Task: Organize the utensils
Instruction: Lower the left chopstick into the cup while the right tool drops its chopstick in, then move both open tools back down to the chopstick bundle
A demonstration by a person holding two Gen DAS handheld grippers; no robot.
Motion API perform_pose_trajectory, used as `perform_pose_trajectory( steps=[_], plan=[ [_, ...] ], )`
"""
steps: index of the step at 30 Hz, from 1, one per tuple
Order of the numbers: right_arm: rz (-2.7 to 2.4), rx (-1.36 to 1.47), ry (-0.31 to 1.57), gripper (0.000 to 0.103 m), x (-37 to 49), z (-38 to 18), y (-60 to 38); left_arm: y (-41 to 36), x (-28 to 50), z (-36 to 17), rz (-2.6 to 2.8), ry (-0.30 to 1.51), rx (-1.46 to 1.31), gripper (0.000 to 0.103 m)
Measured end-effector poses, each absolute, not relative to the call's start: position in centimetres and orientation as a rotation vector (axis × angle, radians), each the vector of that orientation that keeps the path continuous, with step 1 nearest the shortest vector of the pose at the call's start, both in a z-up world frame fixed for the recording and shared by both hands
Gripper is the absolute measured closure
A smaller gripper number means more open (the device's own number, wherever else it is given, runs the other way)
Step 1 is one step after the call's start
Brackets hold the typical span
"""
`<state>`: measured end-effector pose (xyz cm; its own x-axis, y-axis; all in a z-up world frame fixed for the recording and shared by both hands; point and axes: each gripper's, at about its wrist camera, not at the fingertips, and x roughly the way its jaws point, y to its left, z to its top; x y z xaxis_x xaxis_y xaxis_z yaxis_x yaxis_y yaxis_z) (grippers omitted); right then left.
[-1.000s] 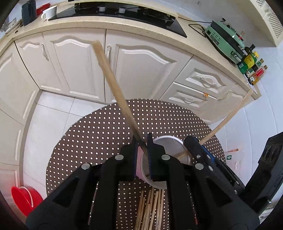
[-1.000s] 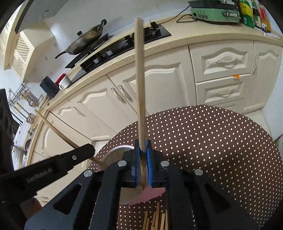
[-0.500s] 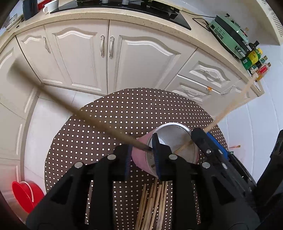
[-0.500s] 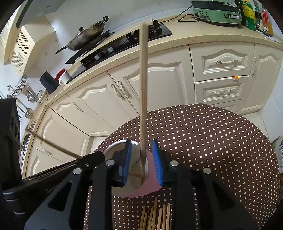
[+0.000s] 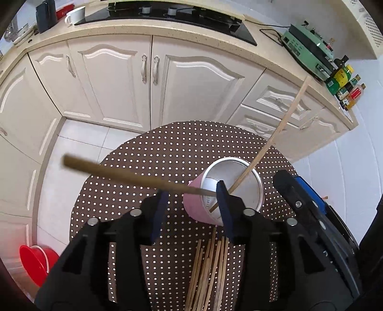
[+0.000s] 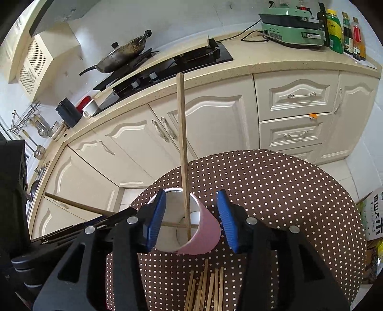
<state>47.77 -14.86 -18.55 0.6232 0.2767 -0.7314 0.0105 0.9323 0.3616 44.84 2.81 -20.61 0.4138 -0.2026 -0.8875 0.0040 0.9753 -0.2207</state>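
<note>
A pink cup (image 5: 195, 205) with a metal inside stands on the dotted round table (image 5: 167, 153); it also shows in the right wrist view (image 6: 205, 234). Two wooden chopsticks rest in it: one (image 5: 124, 175) leans left, the other (image 5: 270, 141) leans right; the right wrist view shows the second one (image 6: 182, 143) upright. My left gripper (image 5: 191, 210) is open just above the cup. My right gripper (image 6: 190, 220) is open around the cup's mouth. A pile of chopsticks (image 5: 208, 270) lies on the table in front of the cup.
Cream kitchen cabinets (image 5: 153, 83) with a hob (image 5: 167, 14) stand behind the table. A red bucket (image 5: 36, 263) is on the floor at the left. Bottles (image 5: 344, 81) and a green appliance (image 5: 308, 47) sit on the counter at the right.
Both grippers have opened and let go of their chopsticks. The left chopstick tipped over to the left; both now rest in the cup.
</note>
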Motion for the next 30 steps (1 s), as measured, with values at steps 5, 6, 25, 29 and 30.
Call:
perform_pose_trajectory(
  steps=[5, 6, 25, 29, 30],
  plan=[
    [0.153, 0.340, 0.887, 0.058, 46.7, -18.0, -14.7, 2.8, 43.9, -20.1, -0.131, 1.134, -0.172, 0.061],
    [0.154, 0.342, 0.884, 0.058, 46.4, -17.8, -14.7, 2.9, 43.7, -20.0, -0.133, 1.135, -0.175, 0.061],
    [0.164, 0.310, 0.804, 0.055, 39.3, -14.0, -15.5, 2.1, 36.3, -15.9, -0.131, 1.056, -0.159, 0.060],
    [0.164, 0.306, 0.800, 0.052, 37.2, -13.5, -15.9, 1.8, 34.0, -15.1, -0.124, 1.040, -0.152, 0.058],
    [0.161, 0.304, 0.799, 0.052, 36.6, -13.3, -15.9, 1.7, 33.4, -15.0, -0.122, 1.038, -0.151, 0.057]
  ],
)
